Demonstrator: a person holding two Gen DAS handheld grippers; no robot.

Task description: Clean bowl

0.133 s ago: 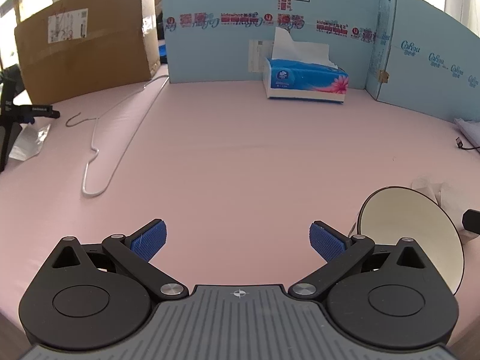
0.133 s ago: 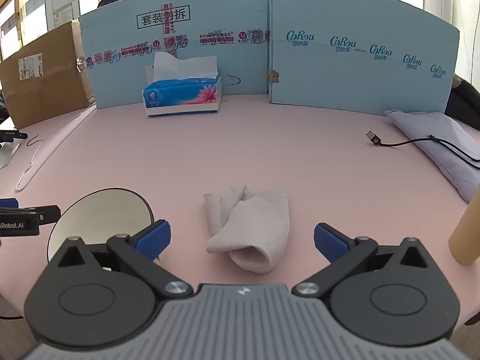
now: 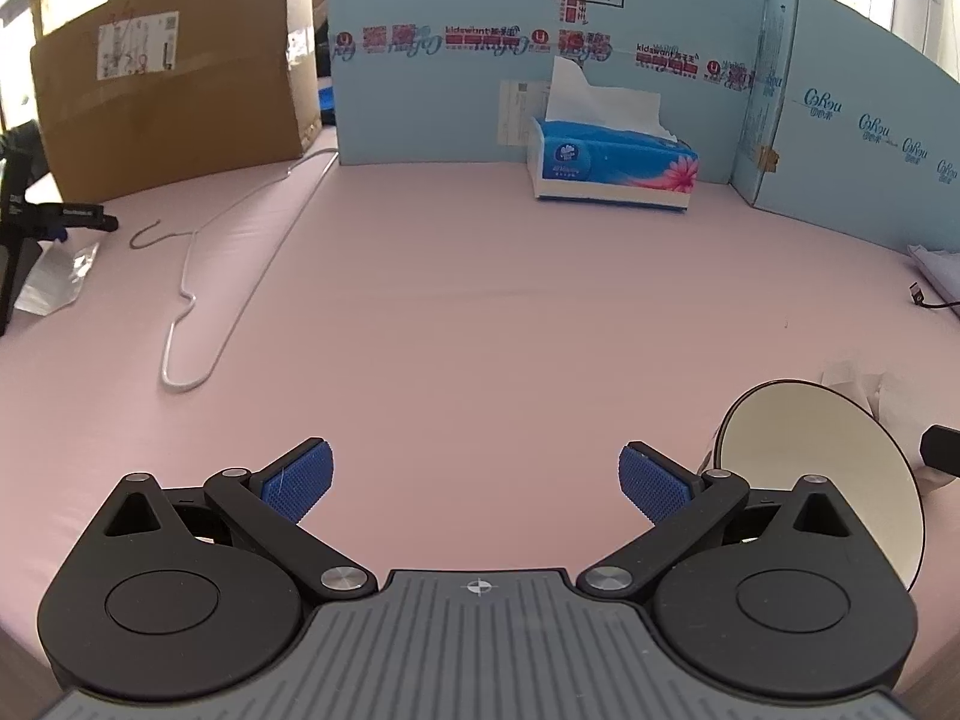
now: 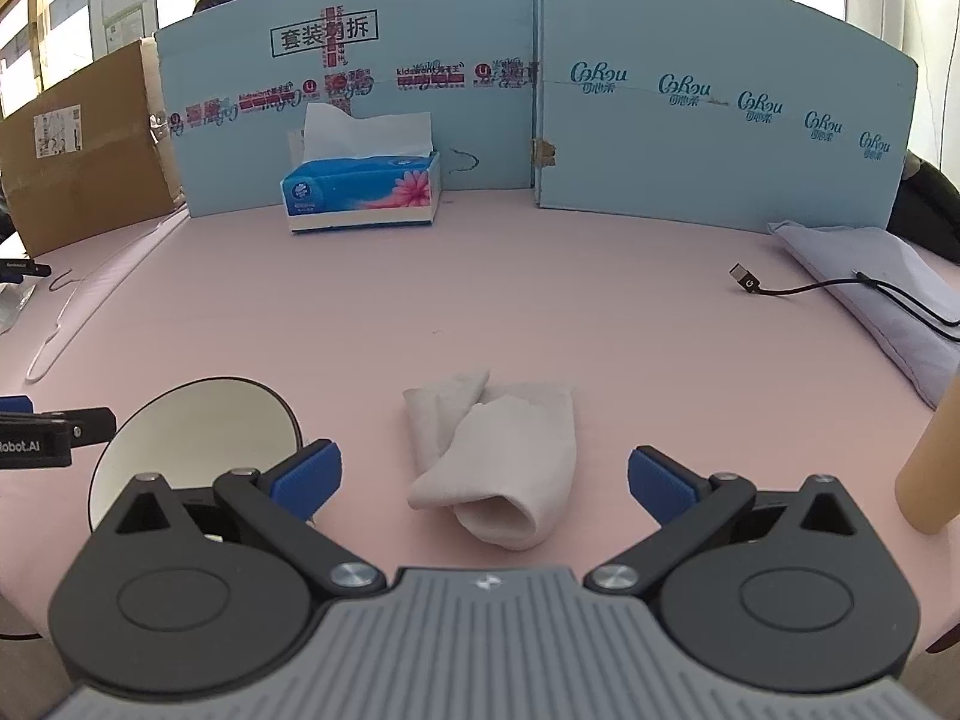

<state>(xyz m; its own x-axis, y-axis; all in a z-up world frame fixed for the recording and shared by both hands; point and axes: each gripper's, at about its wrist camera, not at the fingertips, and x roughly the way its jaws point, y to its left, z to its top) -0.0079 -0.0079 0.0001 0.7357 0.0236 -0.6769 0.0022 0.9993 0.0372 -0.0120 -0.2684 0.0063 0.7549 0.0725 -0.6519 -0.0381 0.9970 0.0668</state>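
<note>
Left wrist view. We record the left gripper (image 3: pixel 477 480) with its blue-padded fingers (image 3: pixel 298 480) spread wide, nothing between them, hovering over a pink tabletop (image 3: pixel 480 330). The bowl (image 3: pixel 822 468), cream inside with a dark rim, lies tipped on its side just right of the right finger, partly behind the gripper body. A crumpled white cloth (image 3: pixel 858 375) shows behind the bowl. Further items: a white wire hanger (image 3: pixel 198 312) at left, a blue tissue box (image 3: pixel 615 165) at the back against a light-blue cardboard screen (image 3: pixel 450 90), a brown carton (image 3: pixel 174 102) at far left.

Right wrist view. We record the right gripper (image 4: pixel 485 477), fingers likewise spread and empty. The folded cloth (image 4: pixel 498 456) lies between and just ahead of them. The bowl (image 4: pixel 198 426) sits at left, partly hidden by the left finger (image 4: pixel 307 477); the left gripper's tip (image 4: pixel 57 429) reaches in beside it. Also present: tissue box (image 4: pixel 363 192), a black USB cable (image 4: pixel 798 288), a pale lilac pillow (image 4: pixel 876 276), a tan cylinder (image 4: pixel 936 468) at the right edge.
</note>
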